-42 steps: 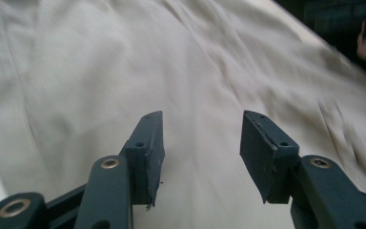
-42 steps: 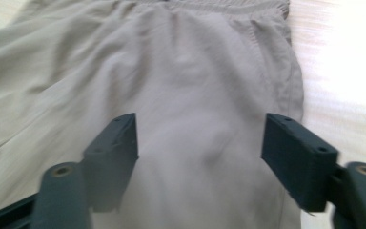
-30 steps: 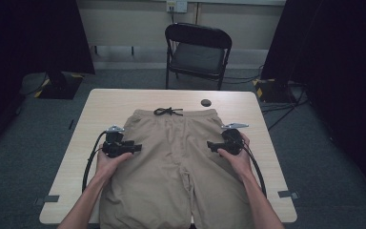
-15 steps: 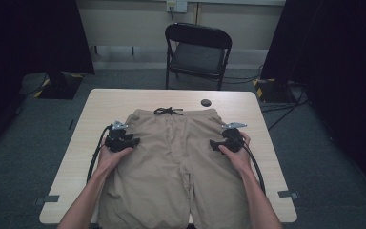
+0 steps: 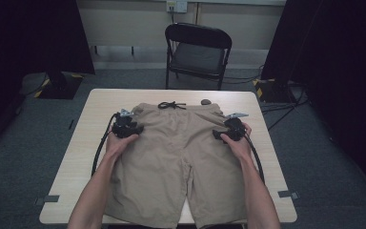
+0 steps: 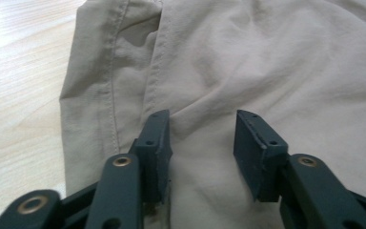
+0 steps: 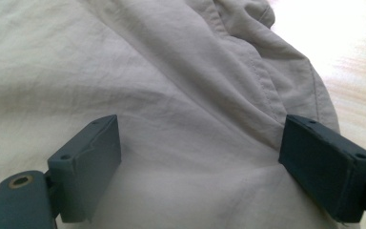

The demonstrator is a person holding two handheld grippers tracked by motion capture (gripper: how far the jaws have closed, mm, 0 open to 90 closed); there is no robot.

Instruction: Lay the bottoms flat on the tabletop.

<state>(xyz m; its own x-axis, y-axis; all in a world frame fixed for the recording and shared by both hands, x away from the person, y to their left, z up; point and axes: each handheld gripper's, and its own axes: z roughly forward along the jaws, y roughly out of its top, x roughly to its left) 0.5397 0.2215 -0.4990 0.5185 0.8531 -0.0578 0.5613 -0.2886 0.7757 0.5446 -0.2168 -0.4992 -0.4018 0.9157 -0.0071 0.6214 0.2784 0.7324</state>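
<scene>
Shorts [image 5: 176,157], a khaki pair with a black drawstring [image 5: 171,105], lie spread flat directly under both sets of jaws, the waistband on the far side and the two legs running back toward the person, so the long axis runs from the fingers back along the forearms. In the left gripper view the left gripper [image 6: 202,143] stands about half open and its jaws have just been opening a little; cloth lies between and beneath the pads, but they do not pinch it, and the pocket seam [image 6: 152,67] and the garment's outer edge sit just to the pads' left, with bare wooden table [image 6: 19,95] beyond. In the right gripper view the right gripper [image 7: 200,152] is spread wide over smooth fabric, holding nothing, with the side seam [image 7: 267,90] just beside its right-hand pad. From above, the left gripper [image 5: 125,125] and right gripper [image 5: 231,129] sit near the hips, one at each side, about equally near the waistband. Beyond it lies a small dark object [image 5: 206,101], and past the table stands a folding chair [image 5: 198,52]. Each hand seems placed to pinch its own hip edge.
</scene>
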